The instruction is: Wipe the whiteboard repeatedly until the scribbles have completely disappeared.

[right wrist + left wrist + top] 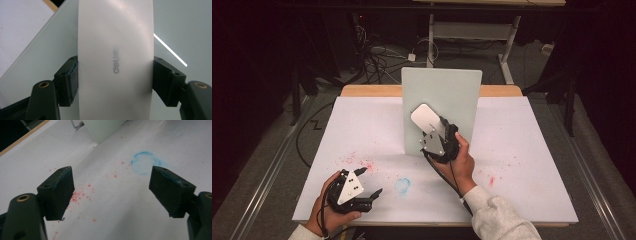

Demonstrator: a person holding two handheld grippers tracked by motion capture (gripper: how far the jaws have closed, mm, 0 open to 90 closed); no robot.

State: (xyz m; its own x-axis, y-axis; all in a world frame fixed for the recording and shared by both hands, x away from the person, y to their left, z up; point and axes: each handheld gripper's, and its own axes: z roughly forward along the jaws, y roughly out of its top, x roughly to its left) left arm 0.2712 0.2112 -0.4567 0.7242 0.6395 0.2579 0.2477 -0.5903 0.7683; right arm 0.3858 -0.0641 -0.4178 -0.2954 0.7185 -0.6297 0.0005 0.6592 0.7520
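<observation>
The right gripper [435, 131] is clamping a flat white oblong eraser with rounded corners [424, 119], its two black jaws pressing on the eraser's long sides; in the right gripper view the white body [115, 57] is running straight up between the jaws, with a grey "deli" mark printed along it. Just beyond the eraser, ahead of the jaws, an upright pale green rectangular board [457, 95] is standing on the white paper-covered table [522, 150], and the eraser's far end is lying over the board's face; whether it is touching the face or hovering just off it cannot be told. A thin bright streak [170, 50] is showing on the board to the right of the jaws in that view. The person's right hand [459, 165] is gripping the tool from behind, a grey-white sleeve [499, 215] trailing toward the near edge. The left gripper [371, 186] is sitting low over the table, well apart from the board, its jaws standing wide apart with nothing between them. Ahead of it and a little to its right a smudged blue chalky ring [144, 162] is marking the paper; scattered red specks [77, 195] are lying just ahead of and beside its left jaw. The left hand [329, 207] is holding it.
</observation>
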